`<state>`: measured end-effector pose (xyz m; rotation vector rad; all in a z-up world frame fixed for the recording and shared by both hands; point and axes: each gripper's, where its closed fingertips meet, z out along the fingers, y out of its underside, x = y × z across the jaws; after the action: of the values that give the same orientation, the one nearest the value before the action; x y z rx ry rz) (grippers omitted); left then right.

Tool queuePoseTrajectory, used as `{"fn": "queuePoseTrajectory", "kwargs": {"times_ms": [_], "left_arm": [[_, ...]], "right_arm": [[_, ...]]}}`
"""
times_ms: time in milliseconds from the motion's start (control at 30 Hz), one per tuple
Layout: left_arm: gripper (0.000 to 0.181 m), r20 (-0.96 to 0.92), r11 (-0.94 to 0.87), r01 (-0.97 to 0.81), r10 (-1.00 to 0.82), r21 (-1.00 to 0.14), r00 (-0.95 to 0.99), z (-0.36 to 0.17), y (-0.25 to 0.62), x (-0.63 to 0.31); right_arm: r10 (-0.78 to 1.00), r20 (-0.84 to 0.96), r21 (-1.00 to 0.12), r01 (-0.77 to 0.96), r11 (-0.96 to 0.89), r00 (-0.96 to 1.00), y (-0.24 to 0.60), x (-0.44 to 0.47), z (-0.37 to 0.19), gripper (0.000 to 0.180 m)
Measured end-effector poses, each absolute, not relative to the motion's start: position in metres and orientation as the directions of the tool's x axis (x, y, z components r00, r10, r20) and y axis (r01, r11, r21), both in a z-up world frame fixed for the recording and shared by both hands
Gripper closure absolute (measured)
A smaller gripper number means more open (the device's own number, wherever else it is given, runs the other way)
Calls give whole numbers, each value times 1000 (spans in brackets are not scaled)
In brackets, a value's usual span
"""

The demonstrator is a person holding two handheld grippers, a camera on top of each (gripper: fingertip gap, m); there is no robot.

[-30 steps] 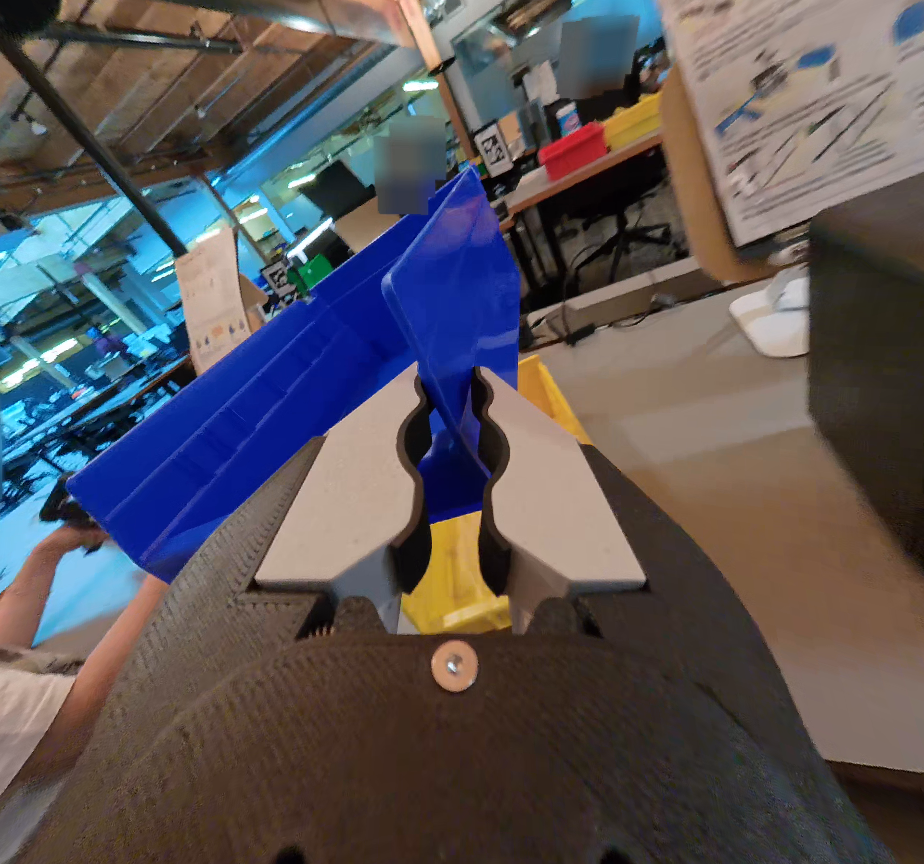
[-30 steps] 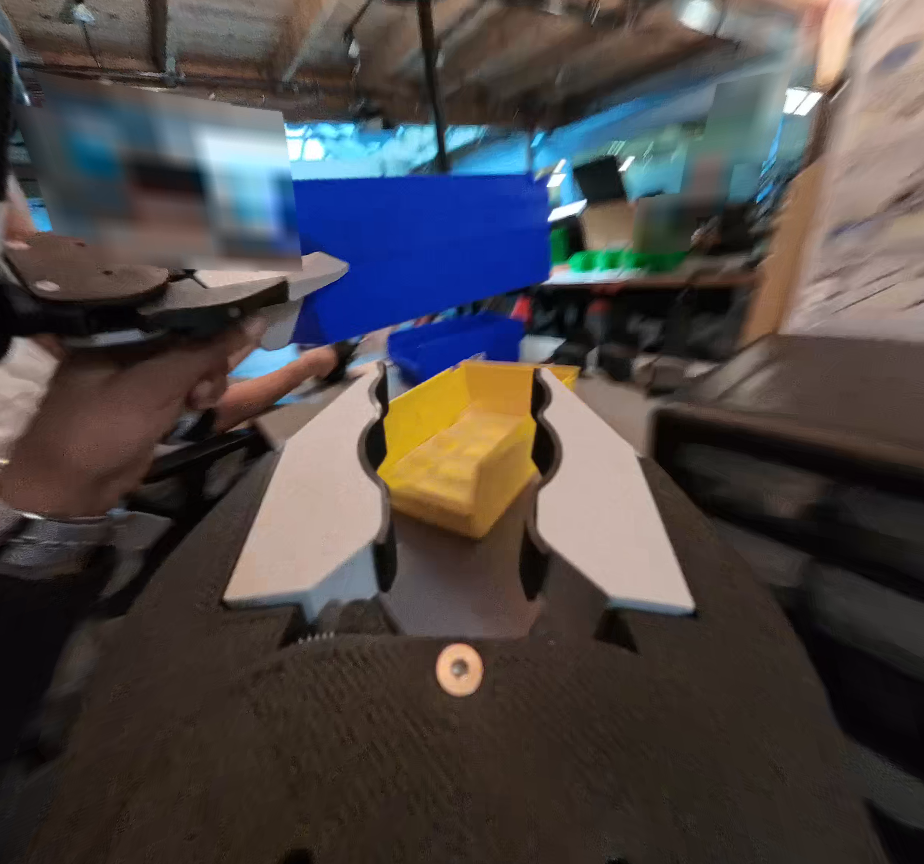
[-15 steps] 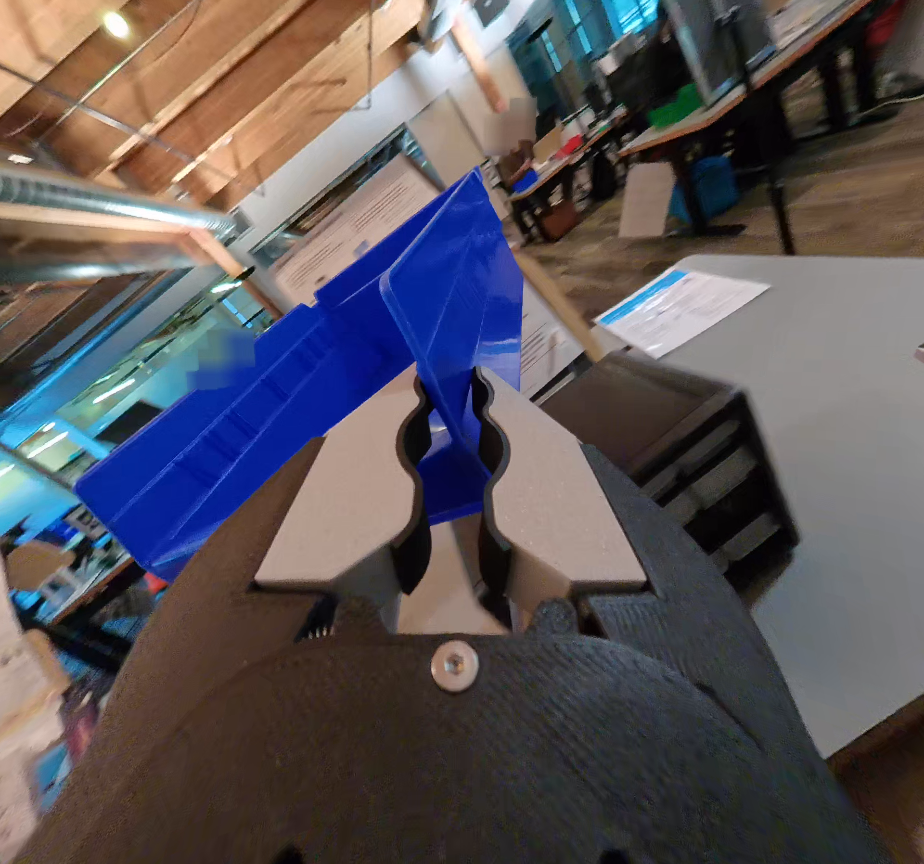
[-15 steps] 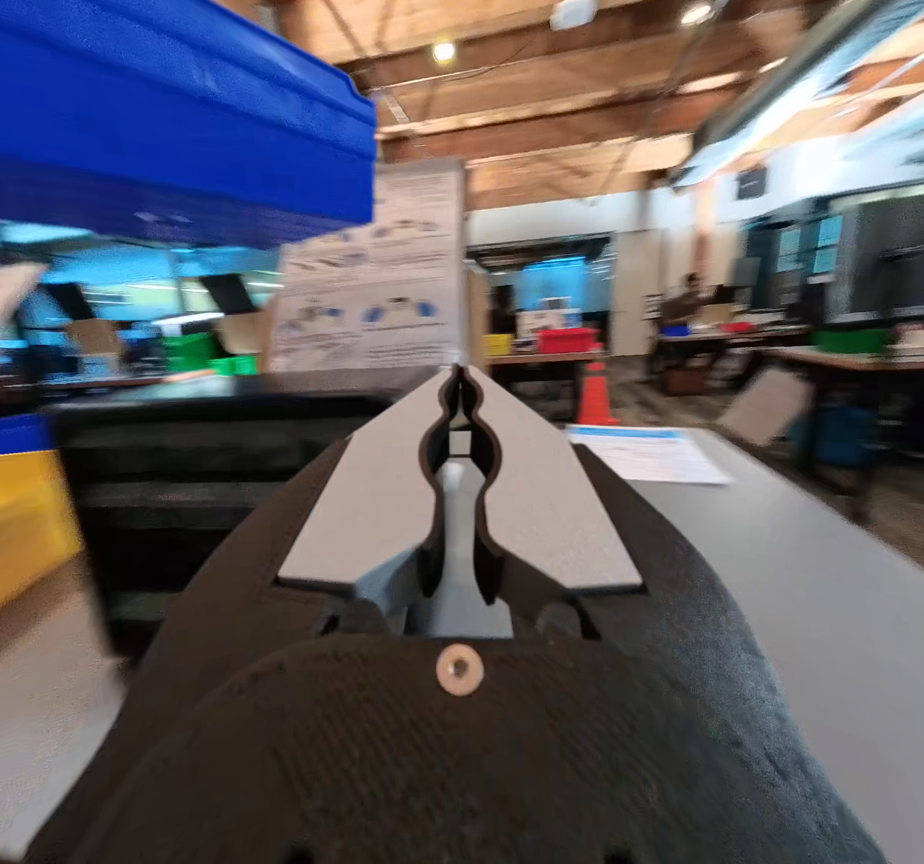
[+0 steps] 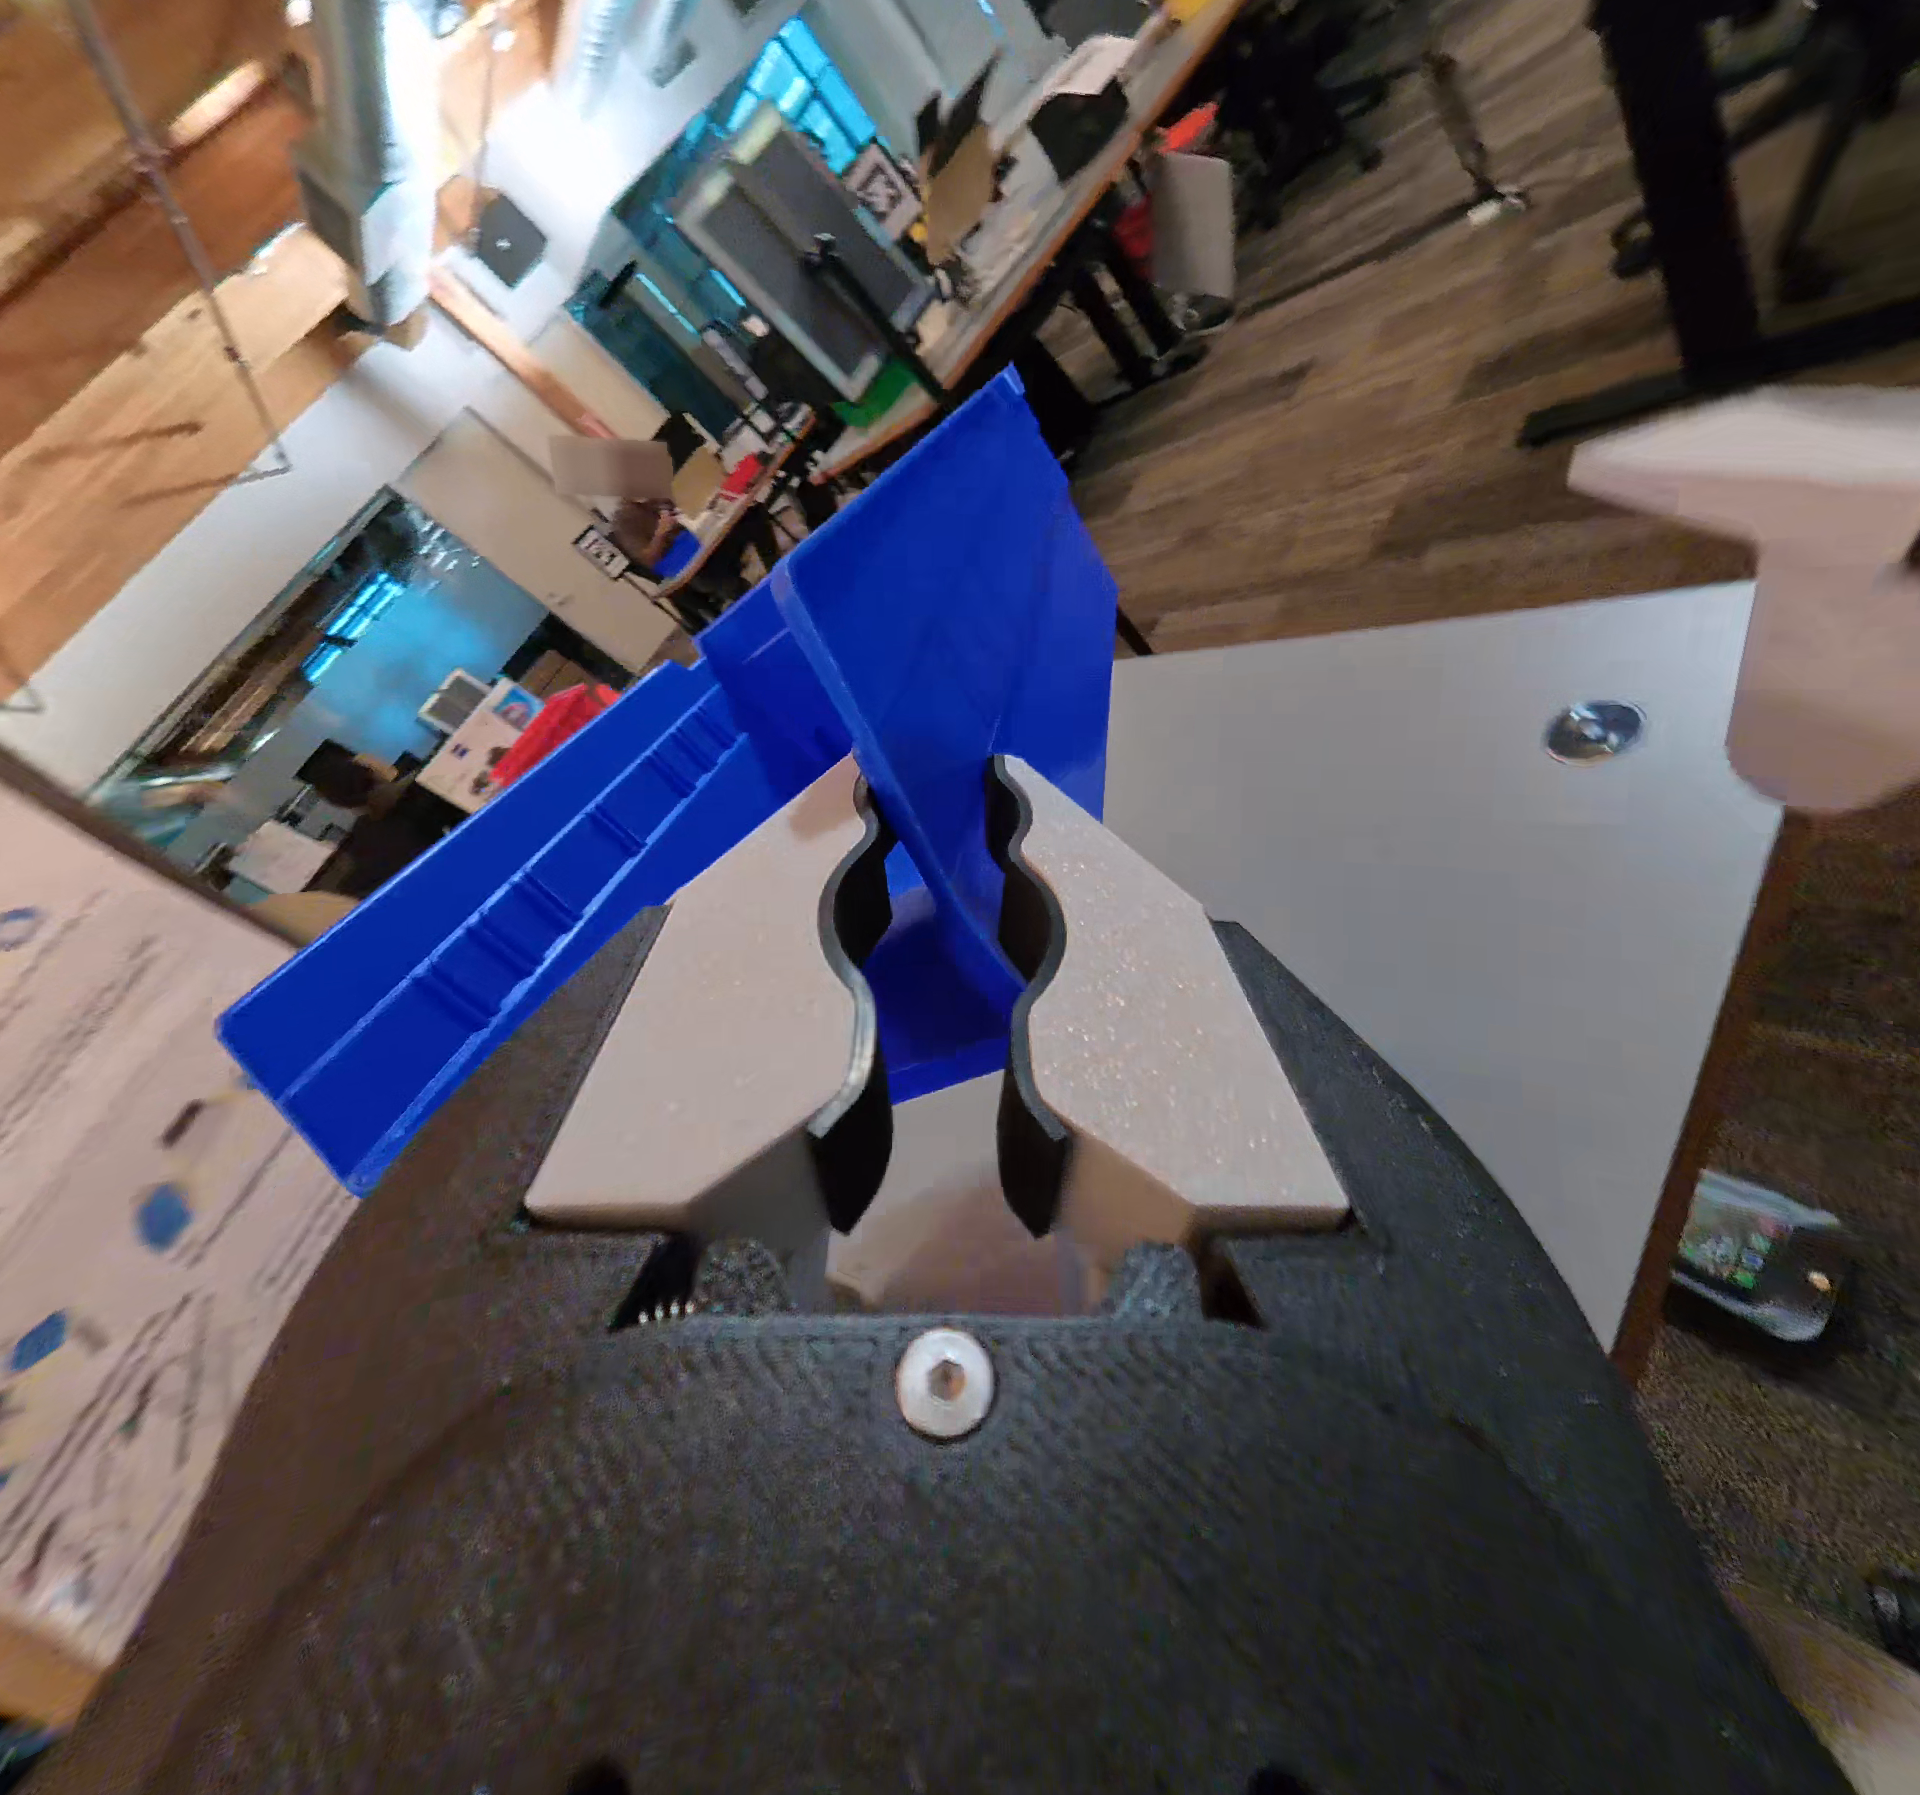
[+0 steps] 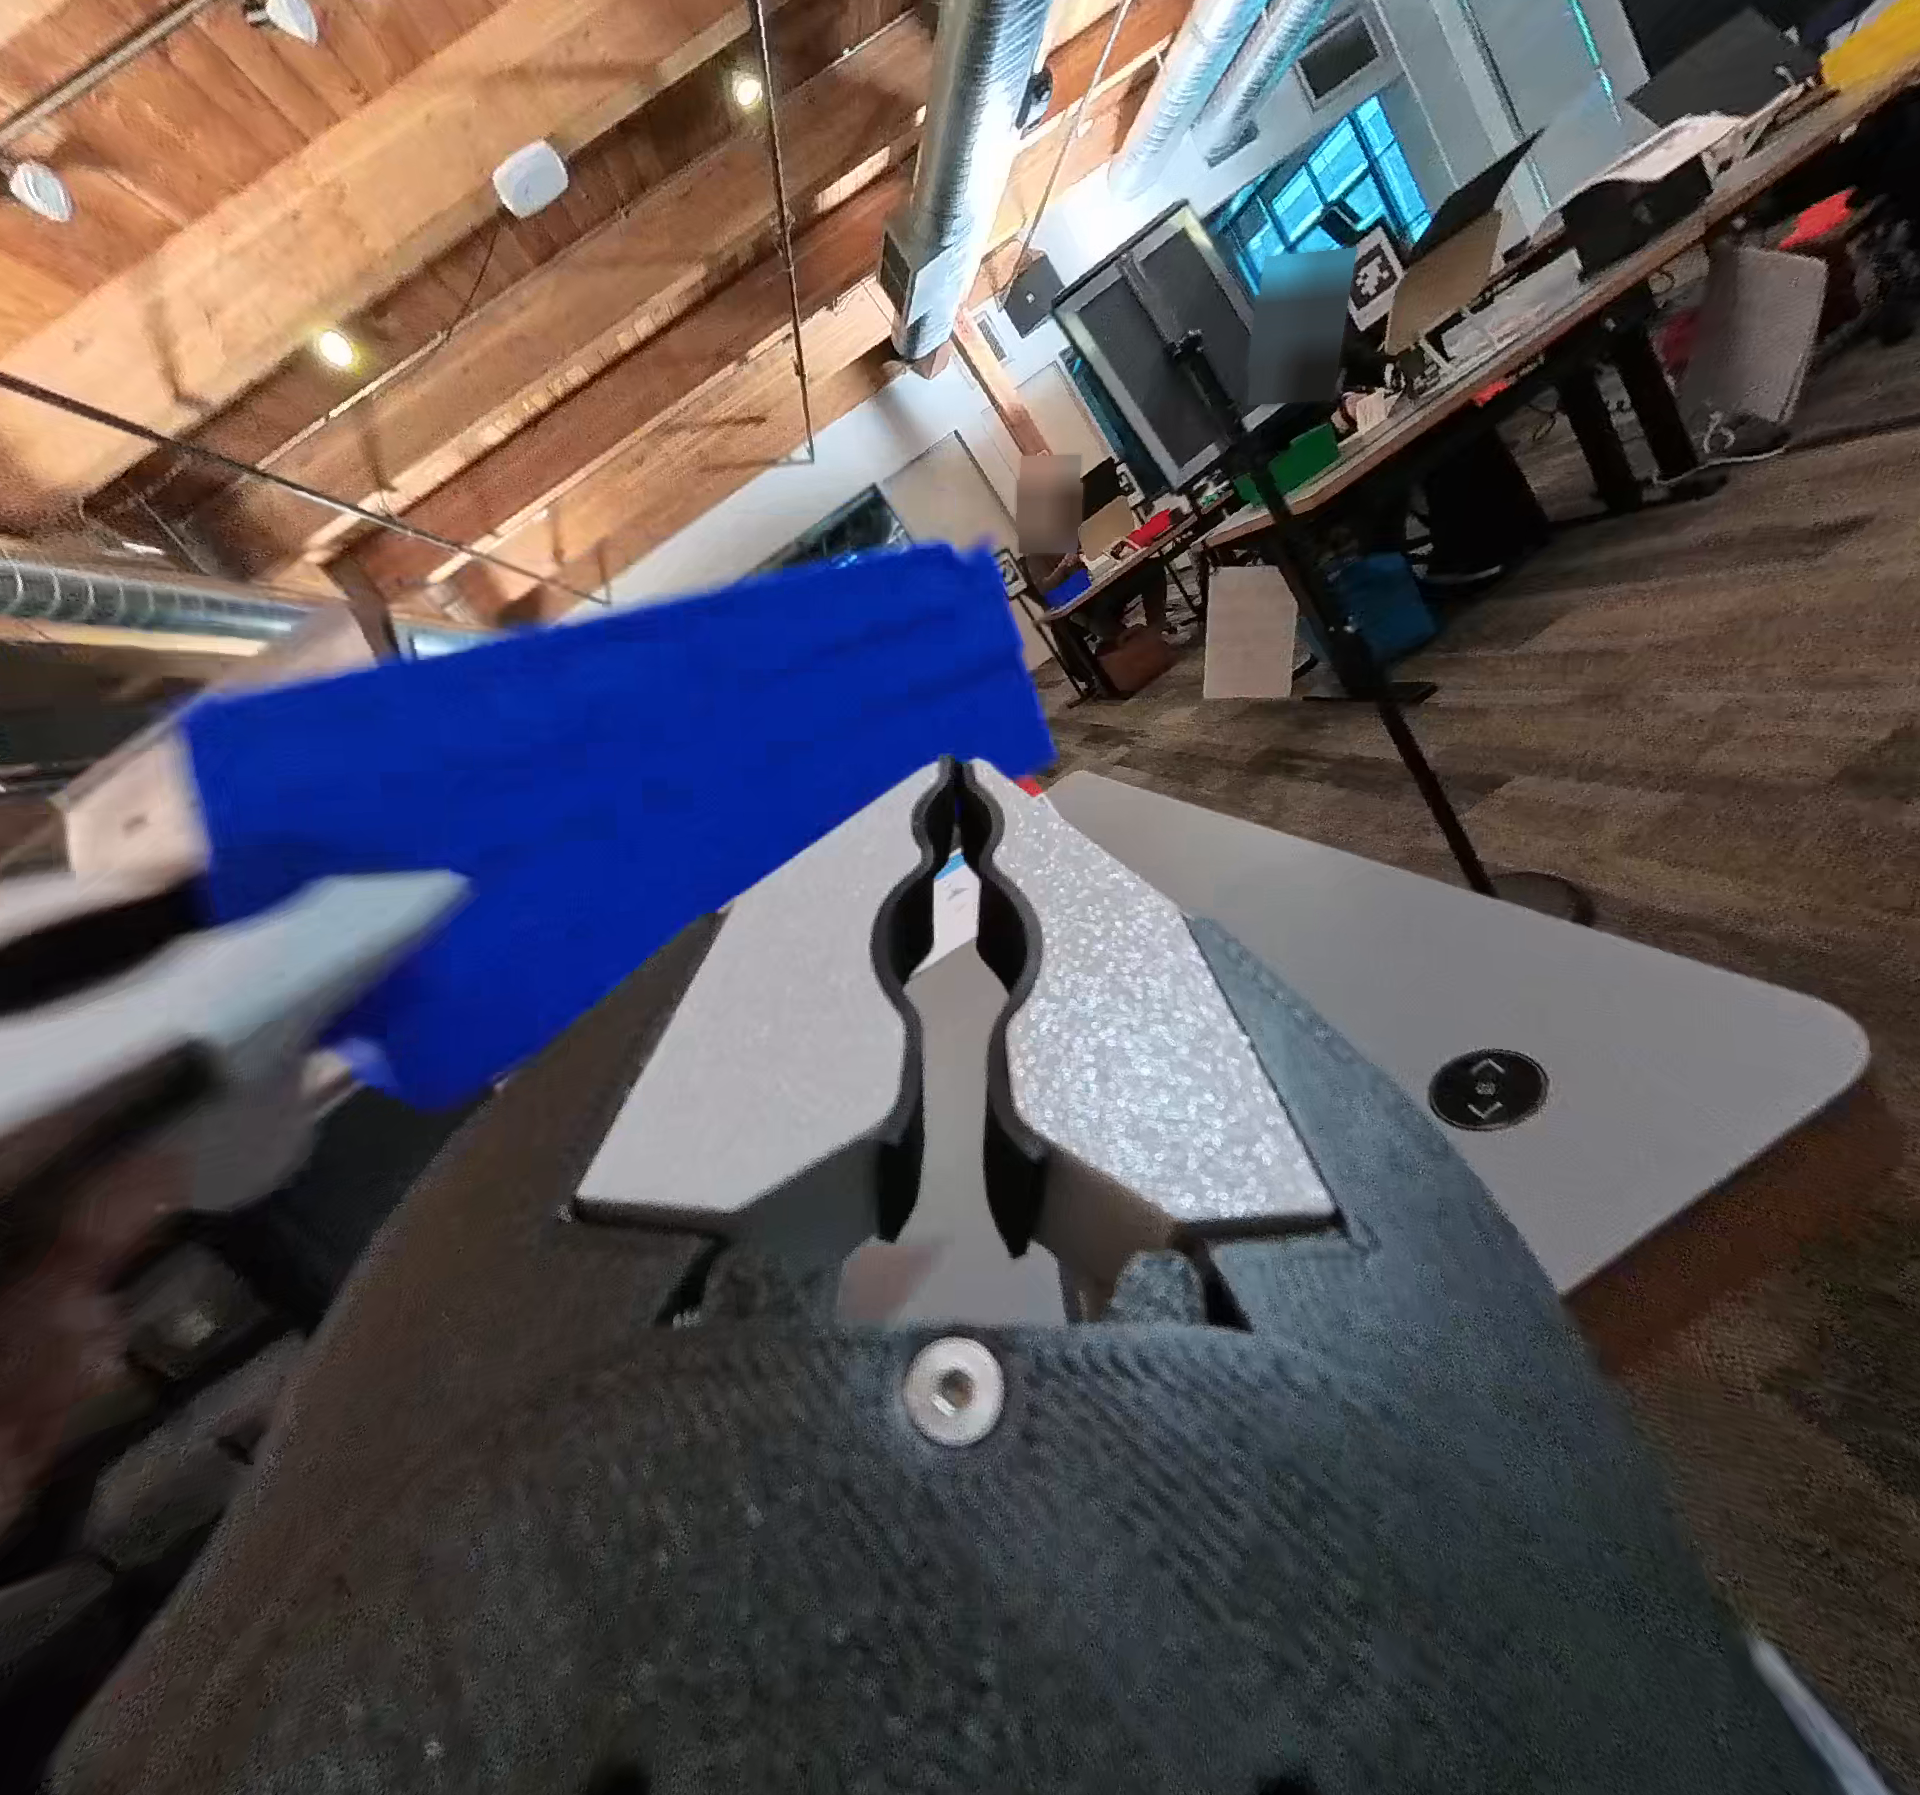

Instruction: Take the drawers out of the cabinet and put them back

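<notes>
My left gripper (image 5: 935, 789) is shut on the front wall of a blue drawer (image 5: 582, 872) and holds it up in the air, tilted, above the grey table (image 5: 1403, 893). The same blue drawer (image 6: 582, 810) shows in the right wrist view, at the left, with the left gripper's fingers (image 6: 312, 945) on it. My right gripper (image 6: 958, 779) is shut and empty, just right of the drawer's far end. One of its fingers (image 5: 1787, 592) shows blurred at the right edge of the left wrist view. The cabinet is only a dark blur at the far left of the right wrist view.
The grey table's corner (image 6: 1766, 1049) lies below both grippers, with a round black inset (image 6: 1488, 1089) near its edge. A printed poster (image 5: 94, 1174) stands at the left. A small dark device (image 5: 1756, 1267) lies on the floor. Desks and monitors (image 6: 1164, 343) stand beyond.
Both grippers have swung right, away from the cabinet and the yellow drawer, which have left view. The blue drawer stays in the left gripper. The right gripper closed from open a second ago.
</notes>
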<state>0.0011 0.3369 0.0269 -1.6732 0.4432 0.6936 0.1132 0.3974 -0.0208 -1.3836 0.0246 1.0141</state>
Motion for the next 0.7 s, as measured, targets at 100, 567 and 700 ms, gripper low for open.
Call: {"fn": "queuePoseTrajectory", "kwargs": {"times_ms": [100, 567, 700], "left_arm": [[167, -660, -241, -635, 29, -734, 751, -16, 360, 11], [173, -553, -251, -525, 54, -813, 831, -108, 400, -7], [177, -401, -271, -385, 6, -882, 916, -128, 408, 4]], "right_arm": [[570, -563, -786, -600, -145, 599, 390, 129, -20, 180], [571, -425, -897, -410, -163, 703, 365, 151, -58, 180], [546, -315, -948, -288, -137, 777, 367, 153, -73, 180]]}}
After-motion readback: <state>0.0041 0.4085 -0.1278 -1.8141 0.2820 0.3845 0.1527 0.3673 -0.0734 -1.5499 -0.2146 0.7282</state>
